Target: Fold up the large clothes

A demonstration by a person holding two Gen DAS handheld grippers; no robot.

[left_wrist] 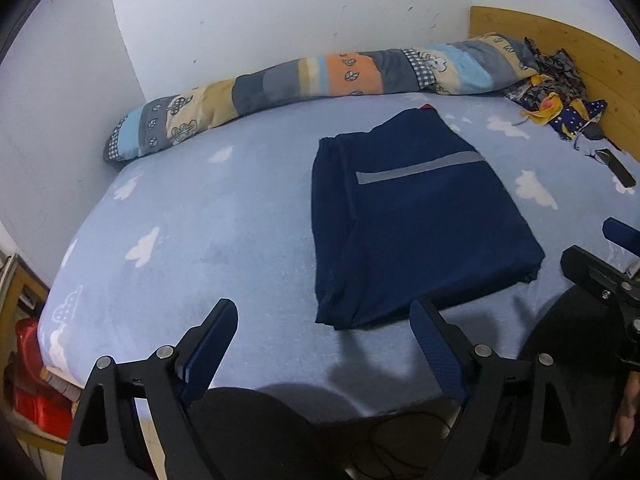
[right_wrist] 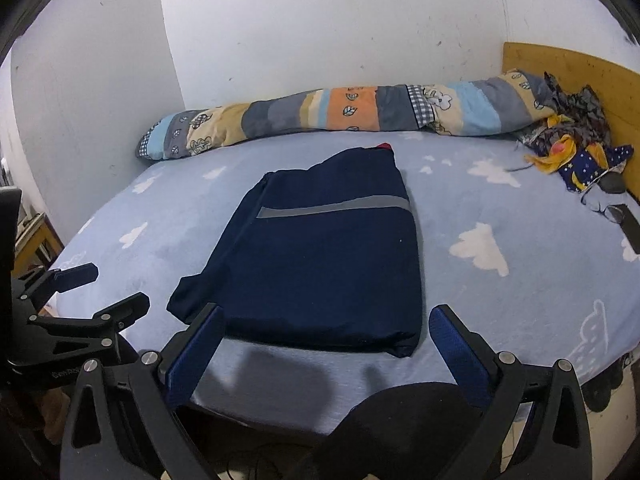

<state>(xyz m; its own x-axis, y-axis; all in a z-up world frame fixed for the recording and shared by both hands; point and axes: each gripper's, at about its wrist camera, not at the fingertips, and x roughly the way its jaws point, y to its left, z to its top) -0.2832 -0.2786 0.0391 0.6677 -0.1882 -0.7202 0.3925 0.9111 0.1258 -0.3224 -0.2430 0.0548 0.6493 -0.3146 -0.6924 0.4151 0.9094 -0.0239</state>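
Navy garment (right_wrist: 320,264): matt cloth, with a smoother grey band.
Bed sheet (left_wrist: 200,216): soft, fuzzy pale-blue cloth, cloud print.
Rolled quilt (left_wrist: 304,80): patchwork cloth, matt.
Headboard (left_wrist: 568,48): bare wood, visible grain.
Left gripper (left_wrist: 324,332): matt black plastic, shiny metal pins, textured blue pads (left_wrist: 436,352).
Wall (right_wrist: 320,40): matt white, scuffed.

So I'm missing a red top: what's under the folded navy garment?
A bit of red pokes out at the far edge of the navy garment. Otherwise only the cloud sheet shows around it; what lies beneath is covered.
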